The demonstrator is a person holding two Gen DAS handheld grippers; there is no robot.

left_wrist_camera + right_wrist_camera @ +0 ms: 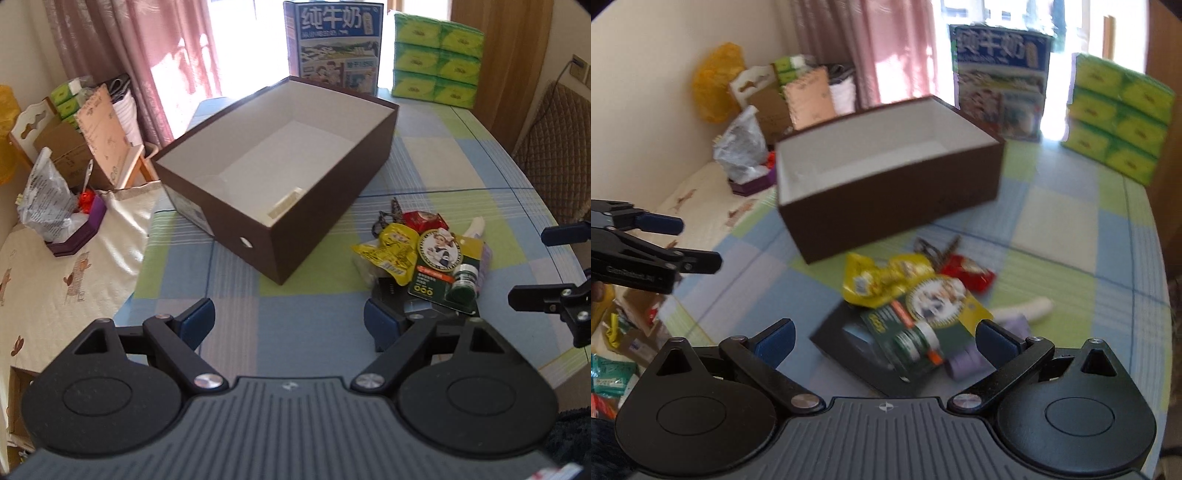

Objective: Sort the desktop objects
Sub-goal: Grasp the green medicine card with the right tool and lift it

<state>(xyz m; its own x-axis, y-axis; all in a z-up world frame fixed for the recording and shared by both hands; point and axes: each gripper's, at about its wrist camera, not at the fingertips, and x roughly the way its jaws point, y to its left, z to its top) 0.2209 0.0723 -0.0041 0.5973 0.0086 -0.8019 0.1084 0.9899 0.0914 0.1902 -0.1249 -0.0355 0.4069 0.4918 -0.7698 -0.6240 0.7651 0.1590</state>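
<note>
- The left claw (290, 321) hung with its fingers spread wide and nothing between them, low over the checked surface (236, 314).
- The right claw (884, 341) was likewise spread wide and held nothing, poised above a heap of small goods.
- In that heap, a green card with a small jar (916, 339) lay over a black case (849, 343), touching a yellow packet (875, 280), a red packet (967, 273) and a white tube (1030, 308).
- Just beyond stood an open brown box (317, 206), its white inside bare but for a small label.
- Farthest back, a milk carton (334, 48) and stacked green tissue packs (436, 59) stood by the window.
</note>
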